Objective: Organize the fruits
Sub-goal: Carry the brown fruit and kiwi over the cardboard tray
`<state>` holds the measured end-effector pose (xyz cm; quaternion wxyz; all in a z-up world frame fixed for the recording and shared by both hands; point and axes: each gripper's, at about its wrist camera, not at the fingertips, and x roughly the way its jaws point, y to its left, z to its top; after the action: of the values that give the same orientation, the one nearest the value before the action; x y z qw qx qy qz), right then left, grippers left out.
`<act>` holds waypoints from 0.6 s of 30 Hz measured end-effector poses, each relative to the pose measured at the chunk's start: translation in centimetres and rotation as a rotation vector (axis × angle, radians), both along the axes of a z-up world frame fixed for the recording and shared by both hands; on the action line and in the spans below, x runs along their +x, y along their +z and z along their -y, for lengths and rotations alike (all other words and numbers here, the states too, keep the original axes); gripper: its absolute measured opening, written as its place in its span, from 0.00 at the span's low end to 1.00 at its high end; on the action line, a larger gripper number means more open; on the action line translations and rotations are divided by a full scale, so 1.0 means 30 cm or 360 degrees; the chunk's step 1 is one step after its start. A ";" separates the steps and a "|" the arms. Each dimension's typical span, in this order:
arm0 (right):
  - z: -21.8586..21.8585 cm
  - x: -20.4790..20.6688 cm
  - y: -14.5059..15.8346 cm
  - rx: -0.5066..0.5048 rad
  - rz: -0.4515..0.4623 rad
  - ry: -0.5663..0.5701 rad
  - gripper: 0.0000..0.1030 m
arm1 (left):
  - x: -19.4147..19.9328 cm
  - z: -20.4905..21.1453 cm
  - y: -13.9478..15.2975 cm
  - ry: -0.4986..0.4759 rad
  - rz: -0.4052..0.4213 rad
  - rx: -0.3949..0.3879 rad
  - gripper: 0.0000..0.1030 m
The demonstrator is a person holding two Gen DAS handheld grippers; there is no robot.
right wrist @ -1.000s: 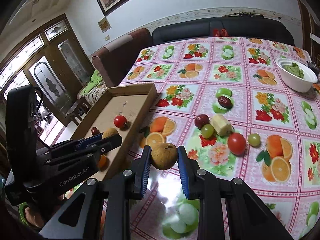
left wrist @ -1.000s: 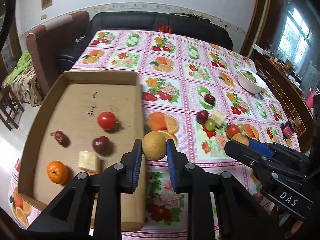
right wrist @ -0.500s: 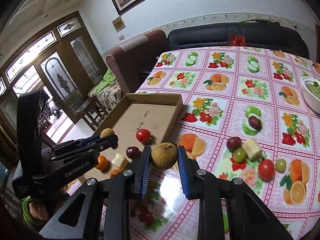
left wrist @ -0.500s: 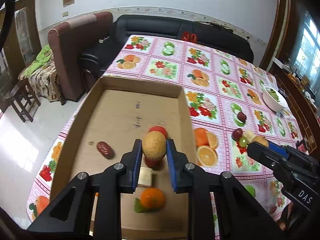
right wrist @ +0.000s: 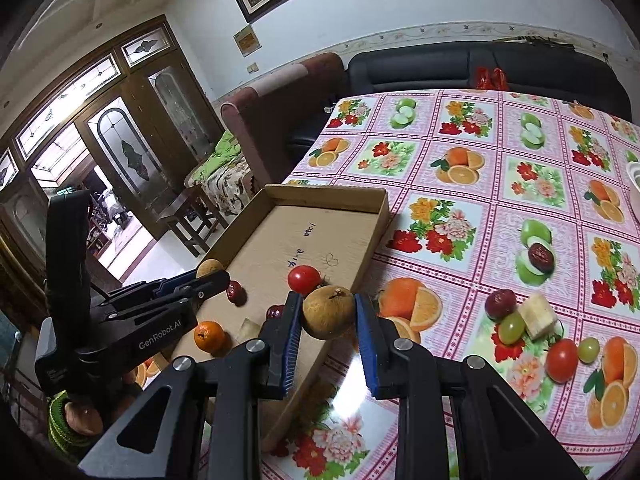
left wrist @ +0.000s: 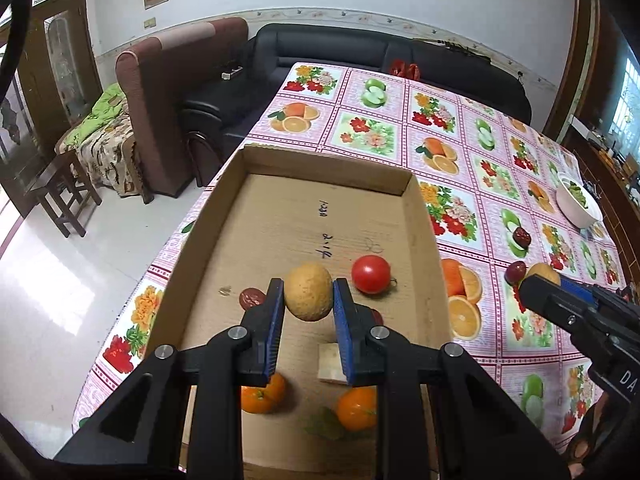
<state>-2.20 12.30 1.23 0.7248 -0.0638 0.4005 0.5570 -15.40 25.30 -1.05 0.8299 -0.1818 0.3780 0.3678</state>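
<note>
My left gripper (left wrist: 308, 300) is shut on a tan round fruit (left wrist: 308, 297), held above the cardboard tray (left wrist: 324, 168). In the tray lie a red tomato (left wrist: 371, 274), a dark date (left wrist: 252, 298), a pale cube (left wrist: 330, 368) and two oranges (left wrist: 356, 408). My right gripper (right wrist: 327, 314) is shut on a second tan round fruit (right wrist: 328, 312), hanging over the tray's right wall (right wrist: 374, 236). On the cloth to the right lie a plum (right wrist: 500, 303), green grapes (right wrist: 512, 328), a banana piece (right wrist: 538, 316), a tomato (right wrist: 562, 360) and a date (right wrist: 541, 256).
The flowered tablecloth (left wrist: 452, 148) covers the table. A white bowl (left wrist: 578, 204) stands at the far right. A dark sofa (left wrist: 360, 52) and a brown armchair (left wrist: 168, 92) stand beyond the table, with a wooden stool (left wrist: 60, 196) on the floor at left.
Both grippers have carried their tan fruits leftward. The left one went from beside the tray's right wall to over the tray's middle; the right one went from over the cloth to the tray's right wall.
</note>
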 end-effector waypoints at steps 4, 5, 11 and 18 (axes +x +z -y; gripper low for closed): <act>-0.025 0.004 0.000 0.0000 0.0003 0.0011 0.26 | 0.008 -0.015 -0.004 0.0001 -0.0015 0.0000 0.21; -0.034 0.006 -0.001 -0.0002 0.0002 0.0015 0.26 | 0.011 -0.017 -0.004 0.0000 -0.0017 0.0001 0.21; -0.071 0.004 0.003 -0.0007 0.0005 0.0032 0.26 | 0.012 -0.034 0.000 0.0003 -0.0016 0.0005 0.21; -0.125 0.012 -0.007 -0.0021 0.0005 0.0058 0.26 | 0.021 -0.074 0.005 0.0012 -0.0019 -0.0001 0.21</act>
<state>-1.85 16.06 1.02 0.7148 -0.0766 0.4018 0.5672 -14.77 27.52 -0.91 0.8263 -0.1812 0.3823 0.3719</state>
